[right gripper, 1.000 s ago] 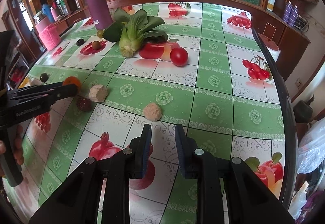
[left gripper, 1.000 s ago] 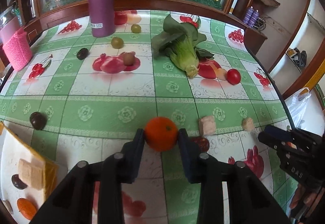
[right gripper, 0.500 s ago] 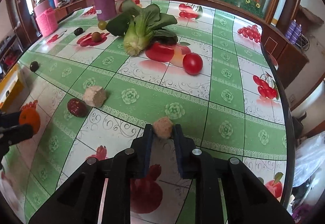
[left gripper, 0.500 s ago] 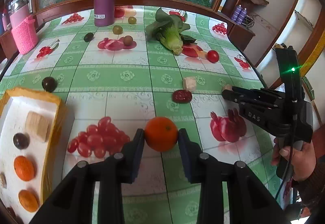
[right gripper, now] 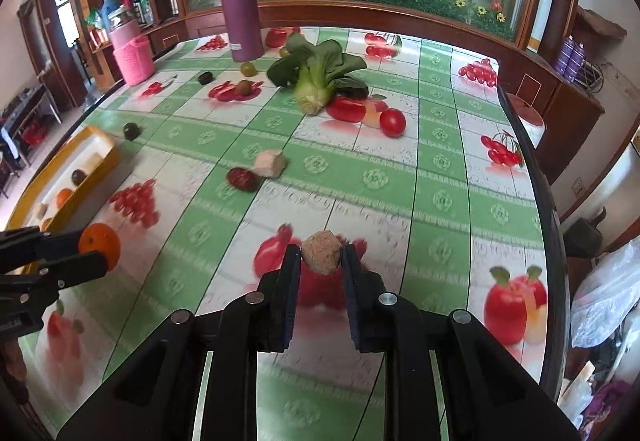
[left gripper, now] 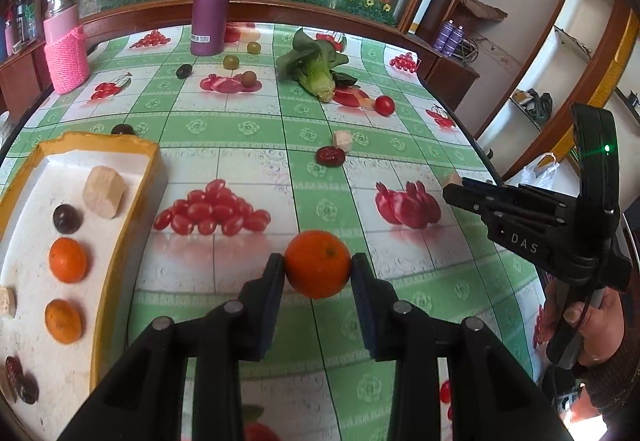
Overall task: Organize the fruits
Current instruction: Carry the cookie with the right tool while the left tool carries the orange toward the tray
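Note:
My left gripper (left gripper: 318, 269) is shut on an orange (left gripper: 317, 264) and holds it above the table, right of the yellow-rimmed white tray (left gripper: 128, 201). The tray holds two oranges (left gripper: 67, 259), dark fruits and beige chunks. My right gripper (right gripper: 321, 261) is shut on a beige chunk (right gripper: 322, 251) and holds it above the table. It also shows in the left wrist view (left gripper: 454, 183). On the table lie a dark red date (right gripper: 242, 178), another beige chunk (right gripper: 270, 163), a tomato (right gripper: 392, 122) and several small round fruits (right gripper: 243, 87).
A bok choy (right gripper: 320, 77) lies mid-table. A purple flask (right gripper: 237, 5) and a pink knitted jar (right gripper: 131, 53) stand at the back. The table's right edge (right gripper: 548, 209) drops off beside a plastic bag. A dark fruit (left gripper: 122, 129) sits just behind the tray.
Both grippers have lifted and pulled back toward the near side. The right gripper has raised the beige chunk off the table. The left gripper has carried the orange closer to the tray.

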Demonstrator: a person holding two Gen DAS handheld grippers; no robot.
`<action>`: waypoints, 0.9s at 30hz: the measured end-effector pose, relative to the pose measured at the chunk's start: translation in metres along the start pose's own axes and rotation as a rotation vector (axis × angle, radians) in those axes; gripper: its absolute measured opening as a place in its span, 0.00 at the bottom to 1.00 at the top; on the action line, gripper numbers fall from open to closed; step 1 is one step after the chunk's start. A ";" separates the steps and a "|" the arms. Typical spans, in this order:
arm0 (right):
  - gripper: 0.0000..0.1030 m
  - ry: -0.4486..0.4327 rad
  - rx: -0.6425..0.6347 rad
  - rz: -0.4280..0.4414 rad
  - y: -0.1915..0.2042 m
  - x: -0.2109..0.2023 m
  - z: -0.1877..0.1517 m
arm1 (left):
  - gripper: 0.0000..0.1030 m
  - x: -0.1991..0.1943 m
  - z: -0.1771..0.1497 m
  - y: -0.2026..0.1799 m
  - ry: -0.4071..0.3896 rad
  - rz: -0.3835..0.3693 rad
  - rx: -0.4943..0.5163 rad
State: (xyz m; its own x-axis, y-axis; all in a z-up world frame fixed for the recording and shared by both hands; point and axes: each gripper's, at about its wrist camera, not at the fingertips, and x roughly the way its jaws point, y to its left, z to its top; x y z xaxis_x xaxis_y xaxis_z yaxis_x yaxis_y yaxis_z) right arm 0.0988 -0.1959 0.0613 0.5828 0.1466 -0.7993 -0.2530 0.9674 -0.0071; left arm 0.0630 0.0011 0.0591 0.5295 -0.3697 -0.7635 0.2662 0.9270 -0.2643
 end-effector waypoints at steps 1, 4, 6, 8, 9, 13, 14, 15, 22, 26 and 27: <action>0.20 0.003 -0.001 0.002 0.003 -0.003 -0.004 | 0.36 -0.005 -0.004 0.000 -0.002 -0.003 0.001; 0.20 0.008 0.004 0.015 0.013 -0.012 -0.016 | 0.36 -0.018 -0.015 0.004 -0.004 -0.018 -0.013; 0.20 0.012 0.007 0.018 0.020 -0.015 -0.024 | 0.36 -0.027 -0.022 0.006 -0.006 -0.016 -0.012; 0.20 0.016 0.014 0.028 0.027 -0.018 -0.031 | 0.36 -0.036 -0.029 0.008 -0.008 -0.017 -0.011; 0.20 0.018 0.017 0.033 0.030 -0.019 -0.033 | 0.36 -0.041 -0.033 0.010 -0.011 -0.016 -0.012; 0.20 0.031 -0.003 0.053 0.052 -0.018 -0.041 | 0.36 -0.057 -0.045 0.019 -0.024 -0.015 -0.032; 0.20 0.033 -0.011 0.060 0.059 -0.018 -0.041 | 0.36 -0.061 -0.047 0.023 -0.029 -0.015 -0.041; 0.20 0.033 -0.018 0.066 0.065 -0.018 -0.040 | 0.36 -0.065 -0.049 0.026 -0.035 -0.013 -0.051; 0.20 0.002 -0.089 0.121 0.116 -0.021 -0.020 | 0.36 -0.097 -0.057 0.065 -0.087 0.033 -0.121; 0.20 -0.020 -0.135 0.159 0.147 -0.023 -0.003 | 0.36 -0.114 -0.064 0.093 -0.111 0.090 -0.162; 0.20 -0.024 -0.146 0.168 0.155 -0.023 0.001 | 0.36 -0.118 -0.065 0.101 -0.114 0.103 -0.172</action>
State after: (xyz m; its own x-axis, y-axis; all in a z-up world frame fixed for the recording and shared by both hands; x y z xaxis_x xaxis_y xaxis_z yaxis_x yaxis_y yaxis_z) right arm 0.0472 -0.0495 0.0788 0.5407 0.3095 -0.7822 -0.4561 0.8892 0.0366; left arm -0.0253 0.1423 0.0840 0.6372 -0.2680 -0.7225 0.0699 0.9538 -0.2922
